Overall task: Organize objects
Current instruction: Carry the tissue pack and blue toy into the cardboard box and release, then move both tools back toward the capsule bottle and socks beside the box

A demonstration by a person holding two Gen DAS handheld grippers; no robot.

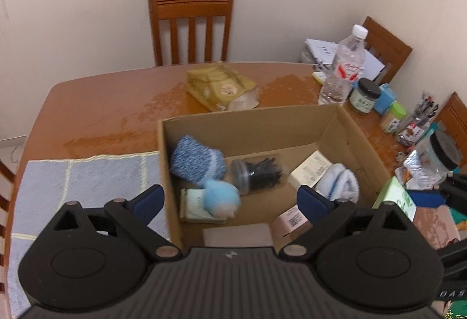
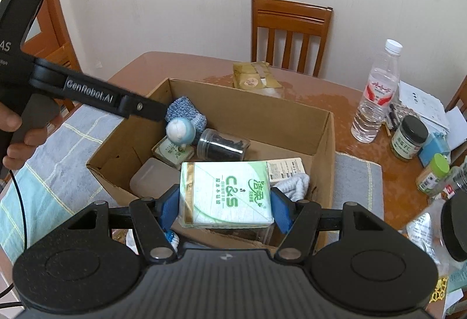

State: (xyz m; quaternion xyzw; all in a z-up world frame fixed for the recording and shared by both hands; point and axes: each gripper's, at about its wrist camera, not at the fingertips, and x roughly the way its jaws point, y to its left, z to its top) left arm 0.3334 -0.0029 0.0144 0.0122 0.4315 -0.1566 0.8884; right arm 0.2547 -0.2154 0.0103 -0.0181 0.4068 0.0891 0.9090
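From the left wrist camera, the left gripper (image 1: 230,201) hangs over the near edge of an open cardboard box (image 1: 248,120) on a brown wooden table (image 1: 102,103), its blue-padded fingers spread wide with nothing between them. Inside the box lie a blue knitted pouch (image 1: 195,163), a pale blue plush toy (image 1: 220,201) blurred as if in motion, a clear jar of dark bits (image 1: 258,176) on its side, a green-printed small box (image 1: 192,206), a cream carton (image 1: 310,171) and a rolled white cloth (image 1: 341,182). A grey checked mat (image 1: 87,182) lies left of the box. Behind it sits a yellow-green packet (image 1: 220,84); a water bottle (image 1: 341,68) and a dark-lidded jar (image 1: 364,96) stand to the right.

From the right wrist camera, the right gripper (image 2: 224,209) is clamped on a green and white tissue pack (image 2: 226,193), its blue pads pressed against both sides, holding it above the near part of the cardboard box (image 2: 321,150). The left gripper's black body (image 2: 96,94) reaches in from the left, its tip at the knitted pouch (image 2: 185,112). The plush toy (image 2: 181,129) rests against the jar (image 2: 223,148). A frosted plastic container (image 2: 149,180) lies in the near left corner. The water bottle (image 2: 376,94) stands right of the box.
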